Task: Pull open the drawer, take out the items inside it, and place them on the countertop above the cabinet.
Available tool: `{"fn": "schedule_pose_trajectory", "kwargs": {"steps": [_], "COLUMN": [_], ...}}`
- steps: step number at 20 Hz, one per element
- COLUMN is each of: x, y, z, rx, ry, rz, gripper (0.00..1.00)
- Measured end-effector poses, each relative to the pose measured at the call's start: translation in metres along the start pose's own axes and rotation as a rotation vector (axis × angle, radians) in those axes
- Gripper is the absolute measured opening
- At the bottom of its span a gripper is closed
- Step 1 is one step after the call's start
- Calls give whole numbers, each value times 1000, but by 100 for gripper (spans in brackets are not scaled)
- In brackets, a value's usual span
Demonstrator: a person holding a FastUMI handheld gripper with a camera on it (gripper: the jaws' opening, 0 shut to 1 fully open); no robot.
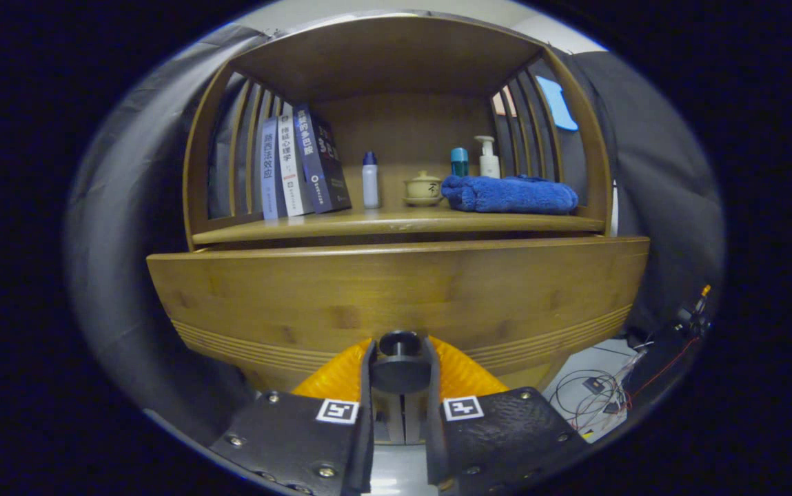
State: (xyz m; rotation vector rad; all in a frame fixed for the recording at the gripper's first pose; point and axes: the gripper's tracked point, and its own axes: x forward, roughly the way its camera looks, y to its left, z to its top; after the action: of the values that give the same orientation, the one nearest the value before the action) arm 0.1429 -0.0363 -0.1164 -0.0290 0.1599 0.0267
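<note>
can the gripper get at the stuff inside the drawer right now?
Probably not yet. The gripper has its jaws closed on the knob, and the drawer front hides the inside. Nothing blocks the pull; the contents open up only once the drawer slides out further.

A wooden cabinet [396, 289] stands against dark cloth walls [134, 227] that hang in soft folds on both sides. Its upper part is an open shelf [396, 222] with slatted sides [240, 151] and a plain wooden back panel. A pale ceiling strip [382, 9] shows above the cabinet's top. Low to the right lies a pale floor [595, 375] strewn with thin tangled wires [599, 399], near some dark equipment. The light is dim and even, leaving the shelf recess in gentle shade.
</note>
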Motion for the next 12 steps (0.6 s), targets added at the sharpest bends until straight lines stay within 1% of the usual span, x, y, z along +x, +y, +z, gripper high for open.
{"fn": "schedule_pose_trajectory", "kwargs": {"steps": [5,10,12], "x": [-39,-64,-75], "y": [-1,-3,4], "z": [-8,-21,-23], "rx": [-12,-19,-4], "ry": [-12,-8,-17], "rz": [13,1,18], "gripper": [30,30,31]}}
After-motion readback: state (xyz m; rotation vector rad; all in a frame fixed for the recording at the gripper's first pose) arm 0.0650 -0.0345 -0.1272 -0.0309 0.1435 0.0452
